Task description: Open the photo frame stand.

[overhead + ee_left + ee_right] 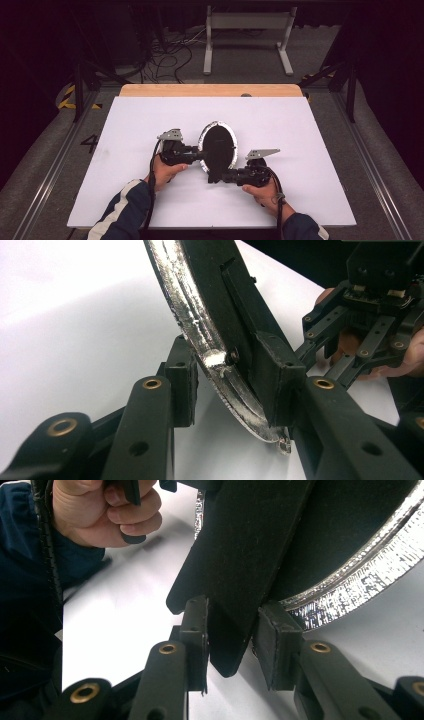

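An oval frame with a silver, glittering rim and a black back lay near the middle of the white bench, held between the two tools. The left tool was clenched on the frame's left rim; in the left gripper view its pads pinched the silver edge from both sides. The right tool straddled a flat black strut at the back of the frame — probably its fold-out stand. In the right gripper view one pad touched the strut, the other stood just off it, so I could not tell whether that grip had closed.

The step in hand looked like opening or setting the stand. To do it well, the left tool should hold the rim steady without twisting, while the right swings the strut about its hinge — gently, since the strut looked thin.

The frame's long axis ran away from the person, leaning slightly to the right at the far end. Its black back faced up, the lower end nearest the person.
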`<state>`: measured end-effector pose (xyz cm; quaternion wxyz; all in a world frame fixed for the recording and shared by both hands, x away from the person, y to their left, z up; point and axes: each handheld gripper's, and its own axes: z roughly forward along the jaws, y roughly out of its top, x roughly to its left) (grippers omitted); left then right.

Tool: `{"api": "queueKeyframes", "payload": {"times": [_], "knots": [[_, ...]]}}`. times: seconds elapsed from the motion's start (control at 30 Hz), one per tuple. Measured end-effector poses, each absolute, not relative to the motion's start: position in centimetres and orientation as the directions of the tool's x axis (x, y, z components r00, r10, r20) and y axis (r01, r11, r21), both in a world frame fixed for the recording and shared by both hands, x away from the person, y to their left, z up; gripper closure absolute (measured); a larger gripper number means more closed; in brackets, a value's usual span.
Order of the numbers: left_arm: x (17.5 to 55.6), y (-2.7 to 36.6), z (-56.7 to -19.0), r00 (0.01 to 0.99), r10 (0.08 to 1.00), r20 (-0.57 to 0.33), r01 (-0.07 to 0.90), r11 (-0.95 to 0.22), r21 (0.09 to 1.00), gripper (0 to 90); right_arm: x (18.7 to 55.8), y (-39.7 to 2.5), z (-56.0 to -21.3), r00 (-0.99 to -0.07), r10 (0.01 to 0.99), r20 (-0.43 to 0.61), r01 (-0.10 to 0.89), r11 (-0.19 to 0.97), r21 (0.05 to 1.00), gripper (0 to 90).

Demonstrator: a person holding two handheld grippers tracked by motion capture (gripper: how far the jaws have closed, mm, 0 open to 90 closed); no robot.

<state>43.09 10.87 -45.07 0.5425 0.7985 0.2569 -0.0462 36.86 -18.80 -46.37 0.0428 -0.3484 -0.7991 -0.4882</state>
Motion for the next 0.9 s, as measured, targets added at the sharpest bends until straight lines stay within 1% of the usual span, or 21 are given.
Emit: {"api": "queueKeyframes", "payload": {"times": [0.1,0.17,0.4,0.57,0.6,0.7,0.9], "knots": [[42.9,10.8,-44.7,0.885,0.349,-0.307,0.416,-0.300,0.859,64.7,36.8,-18.8,-46.3,-0.756,0.514,0.405,0.597,0.287,0.749,68.3],[42.6,10.7,-44.4,0.889,0.352,-0.294,0.405,-0.301,0.863,65.1,36.7,-18.9,-46.1,-0.761,0.511,0.400,0.592,0.293,0.751,69.0],[41.7,10.5,-43.8,0.914,0.371,-0.167,0.293,-0.317,0.902,65.8,36.6,-19.2,-45.5,-0.768,0.511,0.387,0.577,0.289,0.764,70.4],[40.6,9.9,-42.9,0.923,0.385,-0.018,0.171,-0.367,0.914,65.6,36.5,-19.2,-45.2,-0.774,0.524,0.356,0.561,0.304,0.770,71.9],[40.6,9.9,-42.9,0.923,0.385,-0.018,0.171,-0.367,0.914,65.6,36.5,-19.2,-45.2,-0.774,0.524,0.356,0.561,0.304,0.770,71.9],[40.1,9.8,-42.6,0.926,0.376,0.024,0.133,-0.386,0.913,66.1,36.5,-19.4,-44.9,-0.777,0.524,0.347,0.550,0.298,0.780,74.0],[40.2,10.4,-42.9,0.931,0.365,0.000,0.148,-0.379,0.913,67.5,36.3,-19.3,-44.8,-0.792,0.504,0.345,0.536,0.303,0.788,74.6]]}}
